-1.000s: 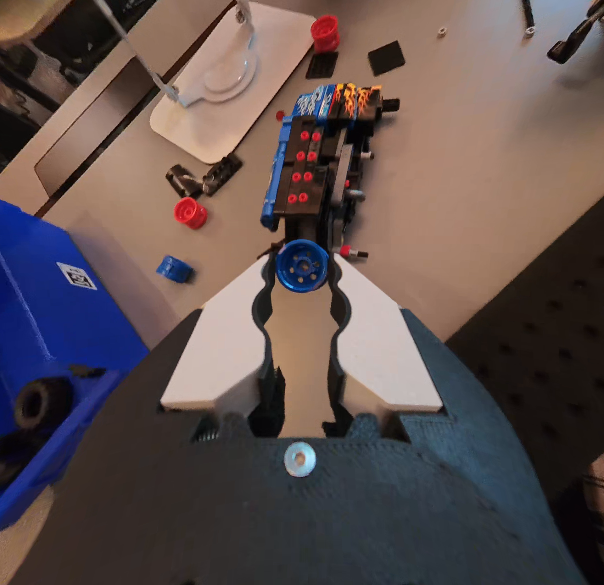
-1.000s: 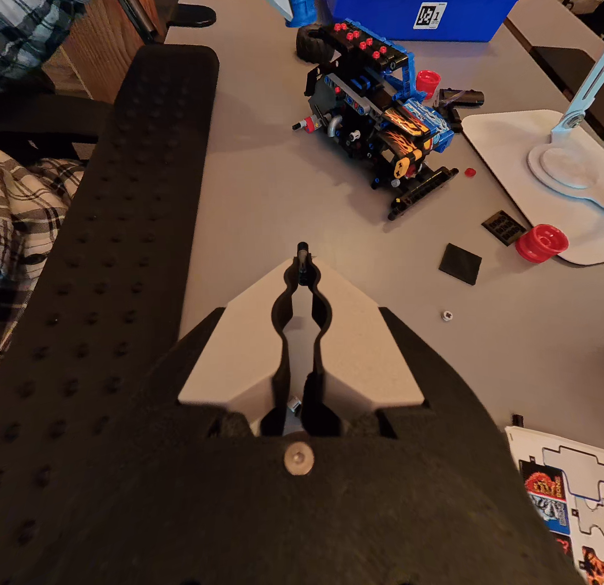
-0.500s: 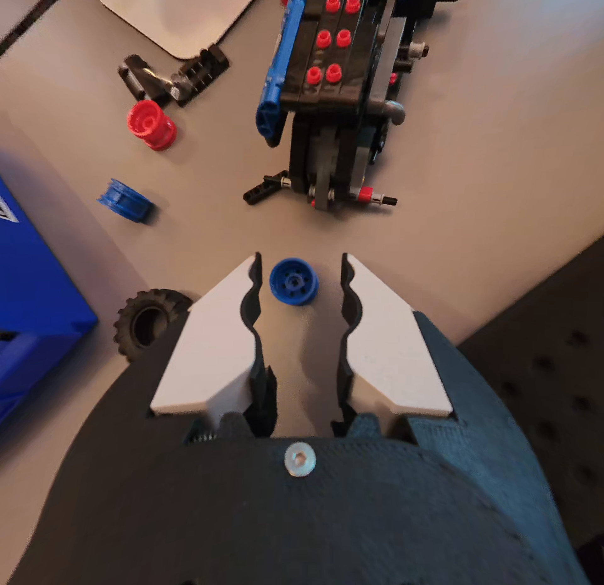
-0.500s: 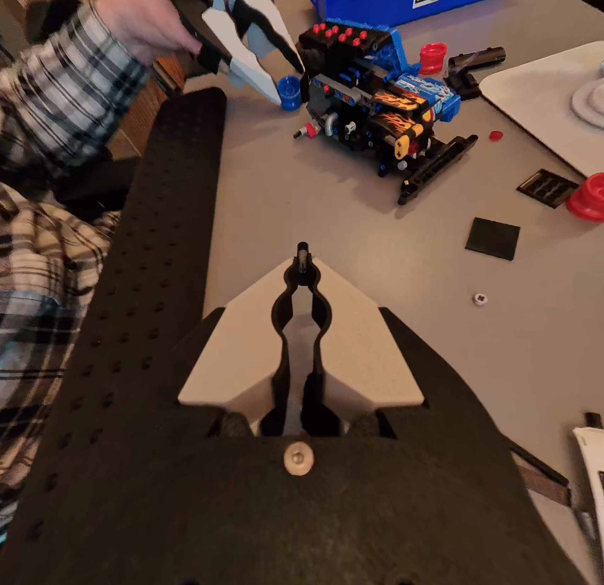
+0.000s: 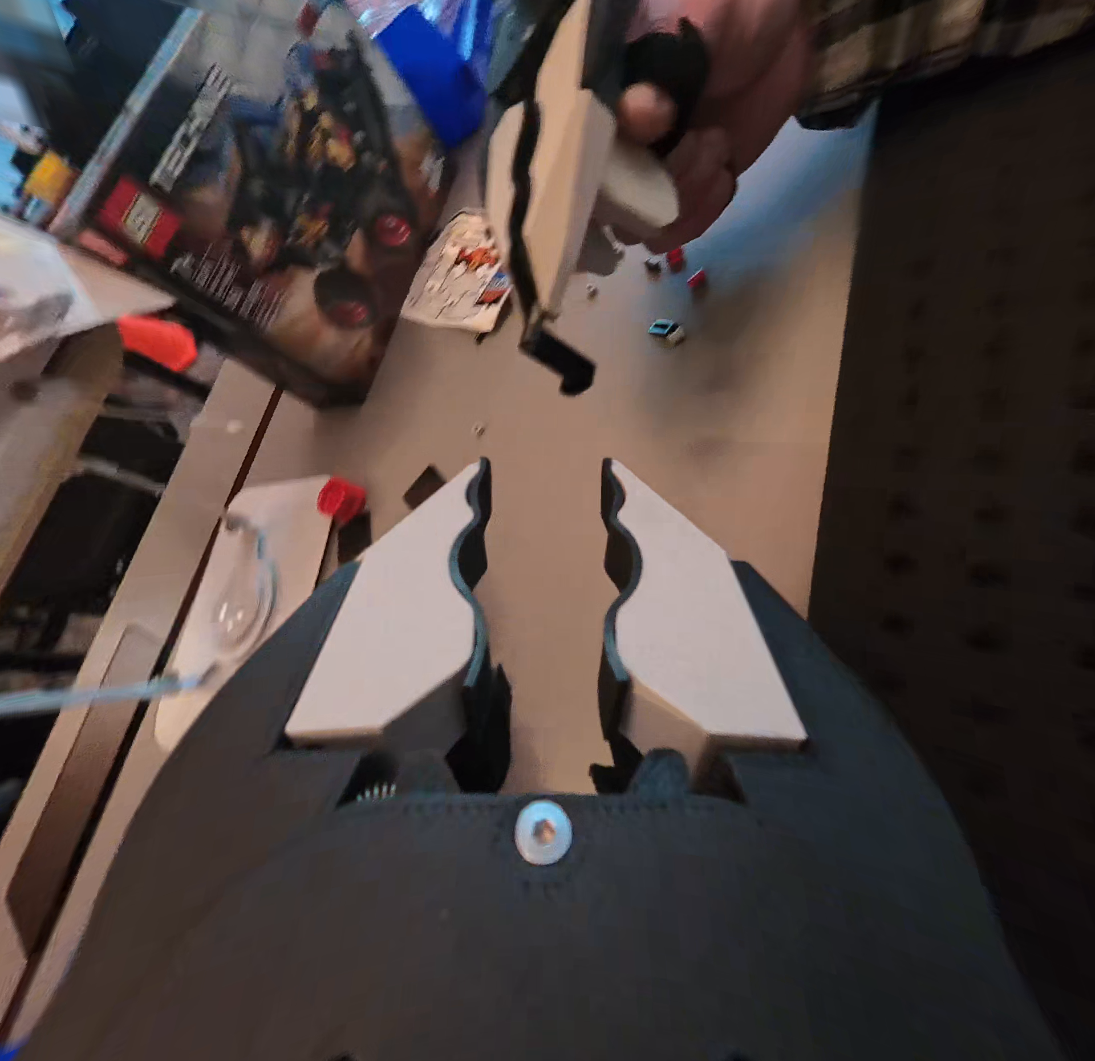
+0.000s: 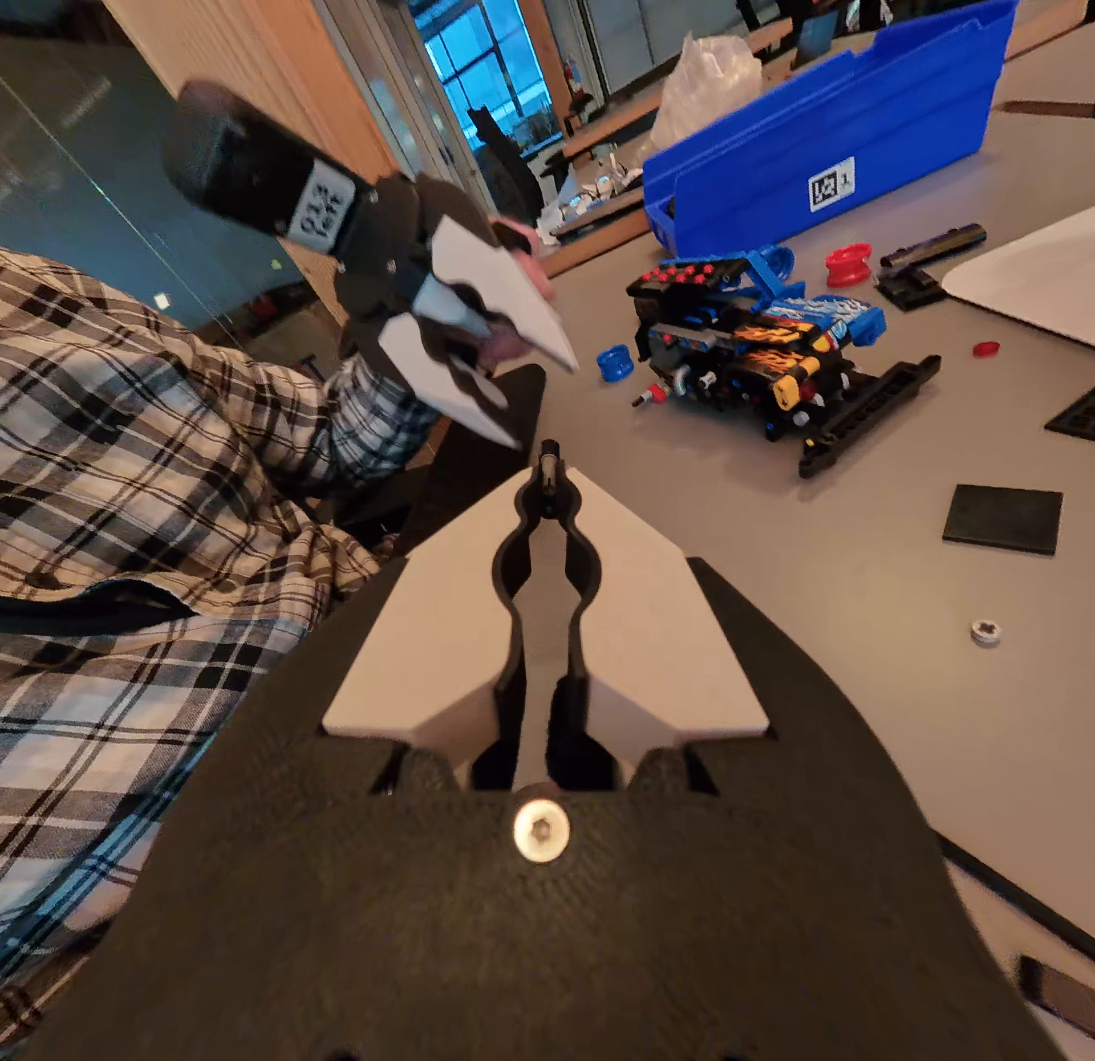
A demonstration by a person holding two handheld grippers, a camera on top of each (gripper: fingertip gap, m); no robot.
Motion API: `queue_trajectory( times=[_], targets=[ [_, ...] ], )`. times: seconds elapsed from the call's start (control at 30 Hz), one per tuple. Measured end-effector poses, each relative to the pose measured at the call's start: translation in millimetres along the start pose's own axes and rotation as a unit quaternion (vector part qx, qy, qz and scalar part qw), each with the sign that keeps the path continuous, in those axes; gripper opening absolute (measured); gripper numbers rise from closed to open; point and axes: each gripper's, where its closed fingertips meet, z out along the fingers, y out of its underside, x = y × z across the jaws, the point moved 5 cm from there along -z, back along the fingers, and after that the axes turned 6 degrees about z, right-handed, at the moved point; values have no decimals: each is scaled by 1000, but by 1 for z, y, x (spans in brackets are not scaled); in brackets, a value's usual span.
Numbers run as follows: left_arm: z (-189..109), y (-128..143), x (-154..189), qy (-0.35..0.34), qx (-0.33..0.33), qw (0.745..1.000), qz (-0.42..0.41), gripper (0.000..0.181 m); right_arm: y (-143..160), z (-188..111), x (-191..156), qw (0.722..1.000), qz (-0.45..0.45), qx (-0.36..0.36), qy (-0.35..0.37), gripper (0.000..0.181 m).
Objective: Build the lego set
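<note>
So the right gripper (image 6: 548, 481) is pinching a small black lego pin (image 6: 548, 463), the left gripper (image 5: 545, 487) spread wide, empty. Half-built blue-and-black lego truck (image 6: 764, 345) sits at 1 o'clock; the pin probably needs lining up with it.

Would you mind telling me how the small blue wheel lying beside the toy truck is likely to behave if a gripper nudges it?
The blue wheel is round and seems to rest on its curved side, so it would probably roll. It looks like small hollow plastic, so likely light and stiff. Its smooth rim may slip from the open left gripper.
</note>
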Motion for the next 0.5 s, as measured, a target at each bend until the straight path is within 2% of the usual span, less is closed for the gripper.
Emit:
queue_trajectory(
  times=[0.17, 0.3, 0.5],
  targets=[
    [34, -15, 5, 4, 45, 998, 37, 30, -5, -5, -5, 1000, -4, 18, -18, 2],
    [34, -18, 8, -17, 66, 996, 60, 8, -7, -6, -7, 999, 2, 23, -30, 2],
    [32, -20, 11, -35, 73, 993, 83, 6, -6, -5, -9, 999, 9, 22, -41, 2]
  ],
)
